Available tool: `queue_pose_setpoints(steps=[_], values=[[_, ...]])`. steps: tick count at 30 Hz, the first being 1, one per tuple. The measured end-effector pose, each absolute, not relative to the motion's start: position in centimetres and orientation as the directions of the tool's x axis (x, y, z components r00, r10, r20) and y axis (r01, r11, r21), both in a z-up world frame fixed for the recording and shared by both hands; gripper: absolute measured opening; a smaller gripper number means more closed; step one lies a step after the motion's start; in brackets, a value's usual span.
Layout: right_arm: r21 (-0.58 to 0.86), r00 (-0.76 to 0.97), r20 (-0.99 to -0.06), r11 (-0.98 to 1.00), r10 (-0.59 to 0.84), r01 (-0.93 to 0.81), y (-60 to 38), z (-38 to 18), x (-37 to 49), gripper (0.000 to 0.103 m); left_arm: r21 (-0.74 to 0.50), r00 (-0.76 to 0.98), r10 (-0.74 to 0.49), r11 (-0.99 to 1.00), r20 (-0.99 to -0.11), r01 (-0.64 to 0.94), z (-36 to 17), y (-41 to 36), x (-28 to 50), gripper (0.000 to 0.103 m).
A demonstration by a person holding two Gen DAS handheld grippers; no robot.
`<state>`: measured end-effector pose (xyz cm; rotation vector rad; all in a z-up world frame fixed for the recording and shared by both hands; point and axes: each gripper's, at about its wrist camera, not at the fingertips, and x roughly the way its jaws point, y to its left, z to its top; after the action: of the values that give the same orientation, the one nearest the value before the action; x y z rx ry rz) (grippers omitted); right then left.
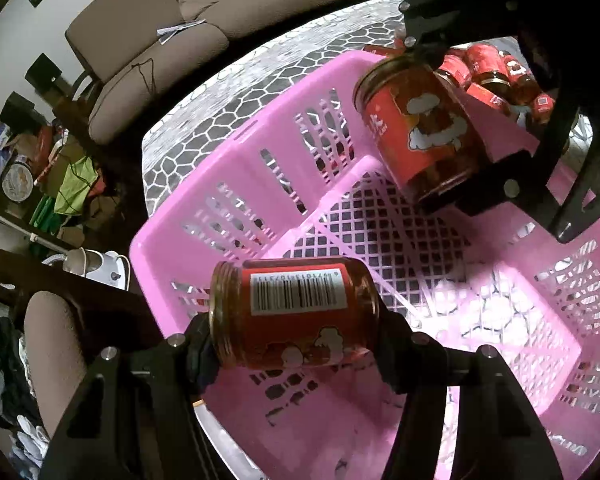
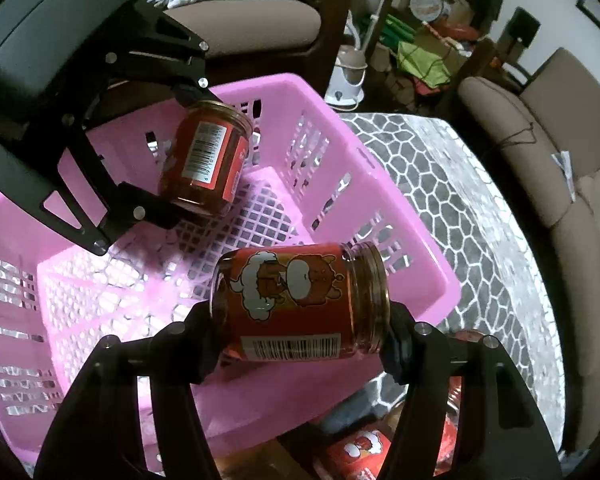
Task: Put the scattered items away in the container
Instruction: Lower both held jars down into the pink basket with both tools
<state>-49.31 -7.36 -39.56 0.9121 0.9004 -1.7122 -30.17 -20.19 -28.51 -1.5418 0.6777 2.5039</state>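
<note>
Now my left claw clamps red-labelled glass jar, right claw another, both over pink plastic lattice basket. Risk: glass dropped from height cracks; jars collide.

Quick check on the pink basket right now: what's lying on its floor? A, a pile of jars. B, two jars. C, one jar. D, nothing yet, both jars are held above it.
D: the pink basket shows only bare lattice, while the left hand-held gripper and right hand-held gripper each clamp a jar above it.
</note>
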Motion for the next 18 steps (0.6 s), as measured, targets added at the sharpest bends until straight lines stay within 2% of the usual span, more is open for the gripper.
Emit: queue_pose_setpoints(steps=[6,18], values=[[-0.149,-0.253,-0.863,-0.258,-0.437,0.955,-7.2,-40.0,-49.5,0.060,0.282,-0.502,-0.090,-0.904,-0.860,-0.322,-28.3,-20.9,-30.6,0.062],[-0.161,-0.267,-0.849,-0.258,-0.456,0.953,-7.5,-40.2,-51.2,0.060,0.373,-0.507,-0.124,-0.824,-0.853,-0.427,-28.9,-19.9,-32.6,0.062]])
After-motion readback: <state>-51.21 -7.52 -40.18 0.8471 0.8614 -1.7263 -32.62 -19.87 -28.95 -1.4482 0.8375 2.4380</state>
